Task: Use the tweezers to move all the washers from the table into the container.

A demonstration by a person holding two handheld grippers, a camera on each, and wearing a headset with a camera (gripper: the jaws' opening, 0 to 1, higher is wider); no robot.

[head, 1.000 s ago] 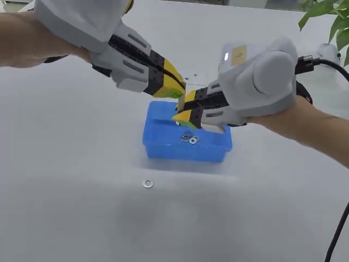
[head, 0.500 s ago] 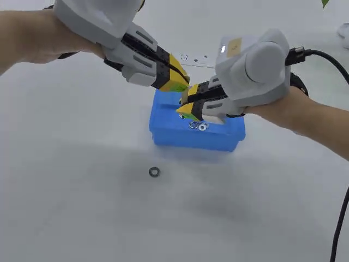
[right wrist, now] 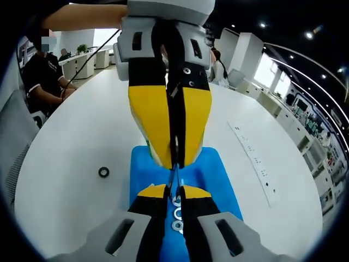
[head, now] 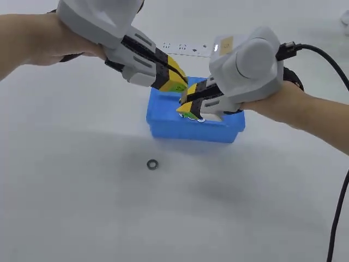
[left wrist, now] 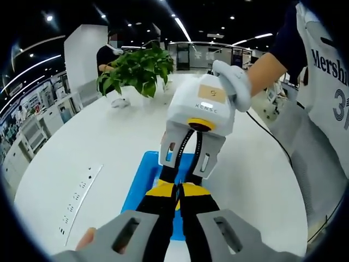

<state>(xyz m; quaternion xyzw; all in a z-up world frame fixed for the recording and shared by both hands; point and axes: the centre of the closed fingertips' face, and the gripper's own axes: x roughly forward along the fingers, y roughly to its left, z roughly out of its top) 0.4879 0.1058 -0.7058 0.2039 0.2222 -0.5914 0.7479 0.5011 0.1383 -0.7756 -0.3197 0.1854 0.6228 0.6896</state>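
1. Right tool [right wrist: 174, 191] is clamped on the tweezers [right wrist: 175, 164], whose long axis follows its jaws, over the blue container [head: 163, 128].
2. Left tool [left wrist: 179, 191] is closed, its tip just beside the right's.
3. We see washers [right wrist: 177, 214] in the container and one washer [head: 152, 164] on the table [head: 82, 207].

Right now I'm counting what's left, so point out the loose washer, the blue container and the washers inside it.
loose washer [head: 152, 164]: head view, centre of the ring.
blue container [head: 191, 132]: head view, front wall.
washers inside it [right wrist: 178, 213]: right gripper view, the middle one.
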